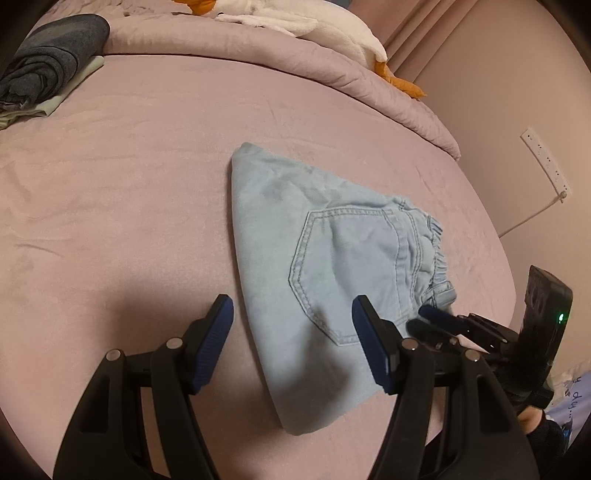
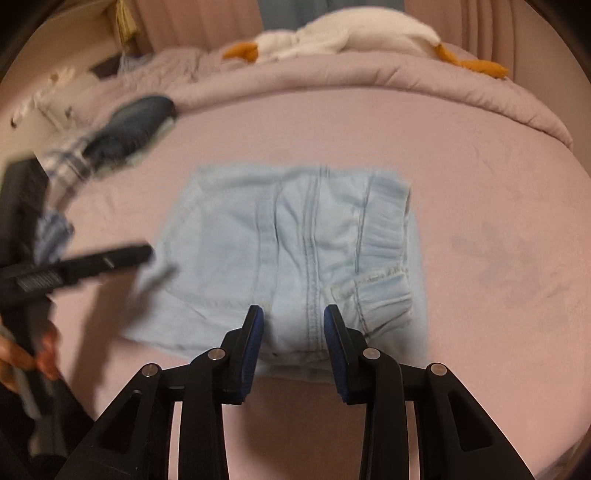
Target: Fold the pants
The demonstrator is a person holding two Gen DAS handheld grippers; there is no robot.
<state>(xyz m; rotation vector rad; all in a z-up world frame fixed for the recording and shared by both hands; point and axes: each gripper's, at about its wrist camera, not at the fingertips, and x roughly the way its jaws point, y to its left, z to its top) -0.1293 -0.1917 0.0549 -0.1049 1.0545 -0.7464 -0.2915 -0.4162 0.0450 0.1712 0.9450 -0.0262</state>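
Flat now: folded pale denim pants [image 1: 325, 258], stitched pocket, velvety bedspread [image 1: 129, 192].

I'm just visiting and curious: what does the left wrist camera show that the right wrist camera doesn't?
Only the left wrist view: a white power strip on the wall. Only the right wrist view: white drawers beside the bed. Both show the folded light-blue pants on the pink bed, a white plush goose and a pile of dark clothes.

Pale blue denim pants [image 1: 325, 258] on a pink sheet [image 1: 129, 206]; dark grey clothes [image 1: 51, 62] far left; white, orange-footed plush [image 1: 314, 26].
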